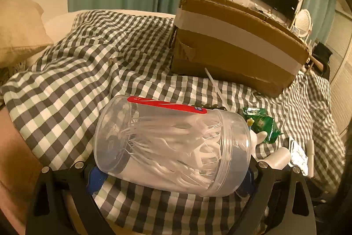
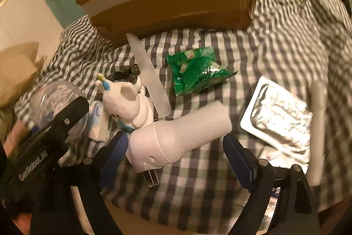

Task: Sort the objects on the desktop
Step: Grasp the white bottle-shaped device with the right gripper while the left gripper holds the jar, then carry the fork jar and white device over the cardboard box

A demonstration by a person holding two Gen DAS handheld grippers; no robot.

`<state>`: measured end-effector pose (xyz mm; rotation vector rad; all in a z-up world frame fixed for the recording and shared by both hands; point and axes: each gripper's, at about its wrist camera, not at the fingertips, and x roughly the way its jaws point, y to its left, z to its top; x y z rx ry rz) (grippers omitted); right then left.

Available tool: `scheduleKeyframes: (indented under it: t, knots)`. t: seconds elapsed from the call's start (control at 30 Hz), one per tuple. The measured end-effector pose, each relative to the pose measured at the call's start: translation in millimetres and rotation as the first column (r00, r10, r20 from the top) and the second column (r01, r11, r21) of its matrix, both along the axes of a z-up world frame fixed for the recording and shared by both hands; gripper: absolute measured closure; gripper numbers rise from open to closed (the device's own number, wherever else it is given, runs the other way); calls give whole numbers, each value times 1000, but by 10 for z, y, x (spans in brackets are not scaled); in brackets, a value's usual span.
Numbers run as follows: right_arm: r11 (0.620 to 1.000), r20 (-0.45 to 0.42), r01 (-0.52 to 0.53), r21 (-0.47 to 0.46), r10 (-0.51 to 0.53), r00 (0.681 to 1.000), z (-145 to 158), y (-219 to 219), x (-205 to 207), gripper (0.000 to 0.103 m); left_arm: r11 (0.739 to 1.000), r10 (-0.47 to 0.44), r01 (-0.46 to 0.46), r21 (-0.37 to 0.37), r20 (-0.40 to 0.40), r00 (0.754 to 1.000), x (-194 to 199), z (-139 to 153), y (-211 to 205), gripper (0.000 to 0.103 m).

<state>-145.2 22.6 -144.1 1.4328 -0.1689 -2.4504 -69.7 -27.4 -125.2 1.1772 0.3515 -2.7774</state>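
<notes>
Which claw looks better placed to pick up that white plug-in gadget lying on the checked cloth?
The right claw: its open fingers already straddle the white plug-in device. The left claw is occupied, clamped around the clear plastic jar of floss picks.

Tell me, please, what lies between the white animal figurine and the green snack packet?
In the right wrist view, a translucent white plastic strip lies slanted between the white animal figurine and the green snack packet.
</notes>
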Motion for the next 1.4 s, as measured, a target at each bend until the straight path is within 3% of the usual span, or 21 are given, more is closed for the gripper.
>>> scheduleKeyframes:
  t: [0.13,0.2,0.23,0.27,0.5,0.93,1.13,1.4]
  knots:
    - [999,16,19,-27,-19,1000,-89,-51,-64,15,1000,19,-19,4,3,1000,-4,-10,-45,7]
    - [999,2,-5,-40,5,1000,-65,-72,-48,30,1000,22,-22,2,4,1000,1,-13,-54,7]
    - [999,3,-20,-46,20,1000,-46,-81,-31,45,1000,23,-23,2,2,1000,6,-13,-54,7]
    - [999,-2,-28,-30,28,1000,-29,-87,-20,50,1000,23,-23,4,-2,1000,13,-6,-53,7]
    - [999,-59,-37,-2,37,998,181,10,123,51,1000,8,-8,-11,-31,999,79,80,-12,7]
    - [997,-282,-65,30,71,957,1104,91,234,51,999,-46,46,1,-121,992,147,597,149,7]
    - [997,-344,-83,11,81,935,1486,200,18,50,995,-97,95,-22,-190,977,-93,1031,196,7]
    - [996,-387,-86,-19,72,919,1929,335,-733,50,989,-147,139,-49,-262,954,-859,1607,220,7]
